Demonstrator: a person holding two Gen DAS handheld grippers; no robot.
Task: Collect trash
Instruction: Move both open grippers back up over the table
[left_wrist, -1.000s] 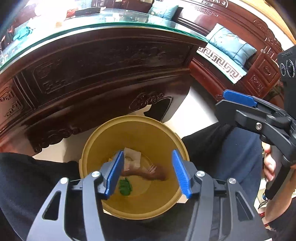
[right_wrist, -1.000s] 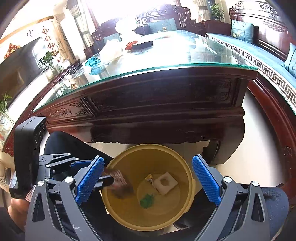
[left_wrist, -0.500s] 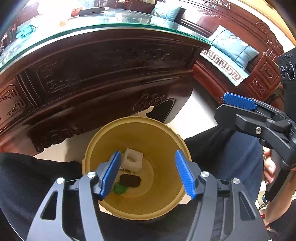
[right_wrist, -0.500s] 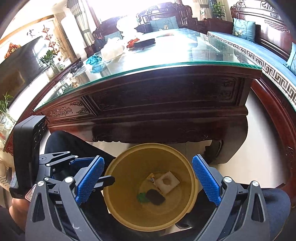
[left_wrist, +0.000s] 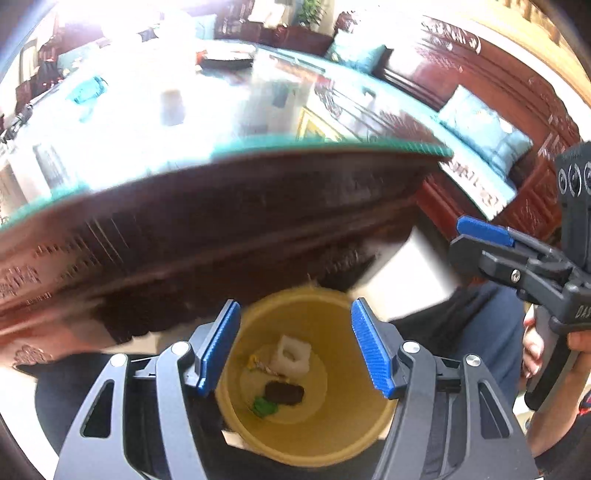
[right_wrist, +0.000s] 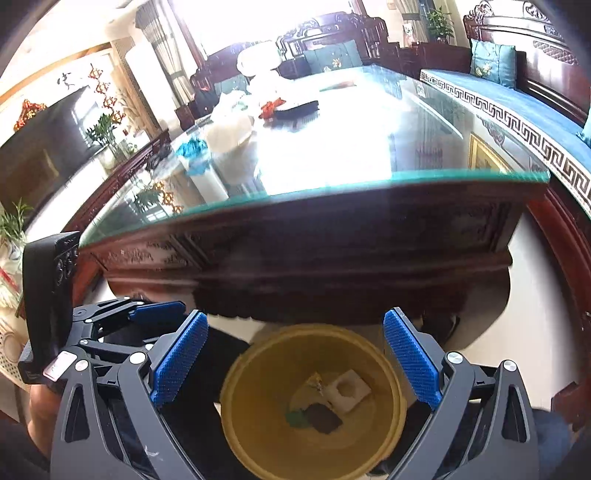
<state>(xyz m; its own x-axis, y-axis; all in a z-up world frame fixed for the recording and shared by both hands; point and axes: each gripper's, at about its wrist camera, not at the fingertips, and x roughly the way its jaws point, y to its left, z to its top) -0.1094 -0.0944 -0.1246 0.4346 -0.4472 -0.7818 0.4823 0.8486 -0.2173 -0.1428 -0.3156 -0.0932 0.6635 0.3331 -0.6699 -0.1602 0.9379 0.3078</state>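
In the left wrist view, the left tongs (left_wrist: 295, 349) fill the bottom of the frame, their two blue pads (left_wrist: 371, 350) spreading apart with nothing between them; the black frame is cut off by the lower edge. Straight below and beyond them stands one yellow bin (left_wrist: 373, 417), its near rim partly hidden by the tongs' arms. On its floor lie four bits of trash: a white foam block (left_wrist: 293, 356), a dark brown wrapper (left_wrist: 284, 392), a green scrap (left_wrist: 264, 407) and a small yellowish wrapper (left_wrist: 256, 363) that is hard to make out.

The right wrist view shows the right tongs (right_wrist: 295, 363) released too, pads wide and empty above the same bin (right_wrist: 236, 391), with the same four pieces: foam block (right_wrist: 347, 391), brown wrapper (right_wrist: 325, 417), green scrap (right_wrist: 295, 419), yellowish wrapper (right_wrist: 316, 380). The bin's lower rim is hidden behind the tongs' frame.

Dark trouser legs (left_wrist: 476, 332) flank the bin on both sides. At the right edge of the left view, a hand (left_wrist: 535, 347) grips the other tongs' handle, partly cut off.

Behind the bin rises the carved dark wooden bench (right_wrist: 332, 236) with a glass top (right_wrist: 369, 140); in the left view it is smeared by motion blur. On the glass, toward the upper left, glare washes out white bags (right_wrist: 232, 133), one teal object (right_wrist: 190, 147), a red item (right_wrist: 269, 107) and a flat black thing (right_wrist: 299, 109). Farthest away, a wooden sofa with blue cushions (right_wrist: 493, 62) runs along the upper right.
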